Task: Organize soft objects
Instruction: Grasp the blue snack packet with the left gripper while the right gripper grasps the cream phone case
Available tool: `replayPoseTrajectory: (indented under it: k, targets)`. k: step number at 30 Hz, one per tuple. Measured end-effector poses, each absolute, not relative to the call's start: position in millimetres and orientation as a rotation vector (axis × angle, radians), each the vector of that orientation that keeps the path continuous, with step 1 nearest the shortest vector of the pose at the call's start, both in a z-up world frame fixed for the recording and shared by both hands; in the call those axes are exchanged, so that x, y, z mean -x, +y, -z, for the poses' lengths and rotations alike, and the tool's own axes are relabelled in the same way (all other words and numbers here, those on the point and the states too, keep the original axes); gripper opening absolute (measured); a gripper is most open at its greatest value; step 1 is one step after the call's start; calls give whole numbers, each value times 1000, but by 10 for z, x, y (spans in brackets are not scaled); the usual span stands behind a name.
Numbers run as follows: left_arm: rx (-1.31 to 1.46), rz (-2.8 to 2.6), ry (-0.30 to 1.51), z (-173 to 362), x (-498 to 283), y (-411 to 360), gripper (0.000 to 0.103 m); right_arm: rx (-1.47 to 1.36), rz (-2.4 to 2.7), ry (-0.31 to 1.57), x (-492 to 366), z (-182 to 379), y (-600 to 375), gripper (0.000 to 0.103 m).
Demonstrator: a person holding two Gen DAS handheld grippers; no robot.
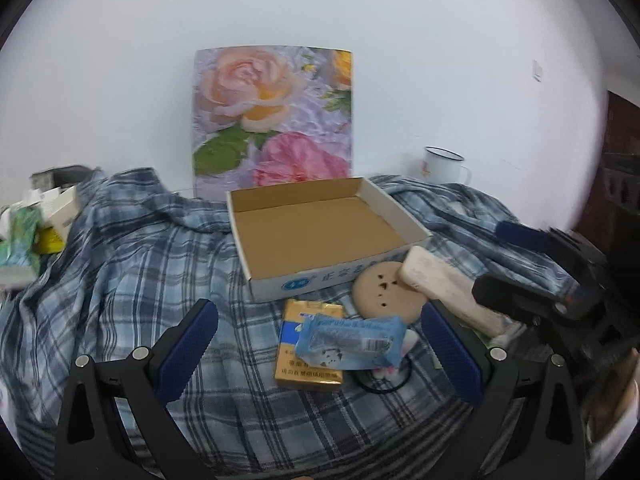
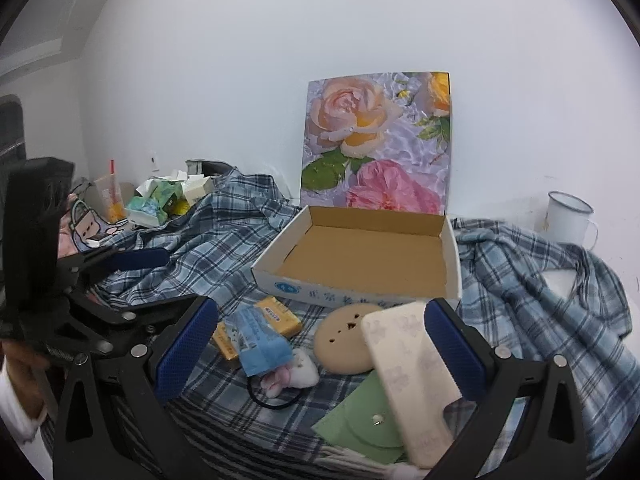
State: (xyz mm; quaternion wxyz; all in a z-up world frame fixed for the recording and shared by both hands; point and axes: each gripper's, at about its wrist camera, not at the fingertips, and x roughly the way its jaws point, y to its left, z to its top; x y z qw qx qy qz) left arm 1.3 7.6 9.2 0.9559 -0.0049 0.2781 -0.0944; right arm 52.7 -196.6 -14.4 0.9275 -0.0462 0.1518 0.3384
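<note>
An open cardboard box (image 1: 316,282) with white walls lies empty on a plaid shirt (image 1: 132,264). In front of it lie a blue tissue pack (image 1: 350,342) on a yellow pack (image 1: 308,368), a beige round disc (image 1: 384,296), a cream padded case (image 1: 440,284) and a plush hair tie (image 1: 390,372). My left gripper (image 1: 319,312) hangs open just before the tissue pack. My right gripper (image 2: 320,308) is open too, with the cream case (image 2: 412,376) by its right finger, over a green pouch (image 2: 356,428). The disc (image 2: 340,344) and tissue pack (image 2: 260,340) lie ahead of it.
A floral board (image 1: 272,116) leans on the white wall behind the box. A white enamel mug (image 1: 442,164) stands at the back right. Tissue packs and small cartons (image 2: 160,200) pile up at the back left, beside a drink cup (image 2: 110,194).
</note>
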Motion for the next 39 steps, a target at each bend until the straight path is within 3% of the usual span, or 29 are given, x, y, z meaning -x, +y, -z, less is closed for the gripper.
replayPoseTrajectory:
  k: [9, 21, 32, 34, 37, 38, 39]
  targets:
    - [-33, 386, 684, -330, -315, 232, 103, 97, -703, 308, -852, -210, -2330, 103]
    - [-18, 454, 902, 306, -545, -94, 103, 219, -720, 476, -1176, 298, -2308, 103]
    - [48, 469, 934, 457, -644, -47, 102, 289, -721, 650, -1393, 665, -2117, 103]
    - [49, 469, 934, 462, -642, -45, 95, 279, -722, 679, -1446, 699, -2119, 103]
    - [79, 477, 927, 456, -652, -4, 94, 287, -710, 731, -1513, 770, -2083, 103]
    - [81, 473, 925, 455, -654, 5, 94, 292, -705, 743, -1527, 783, -2066, 101]
    - [77, 471, 924, 457, -651, -1, 94, 295, -702, 749, -1533, 794, -2052, 91]
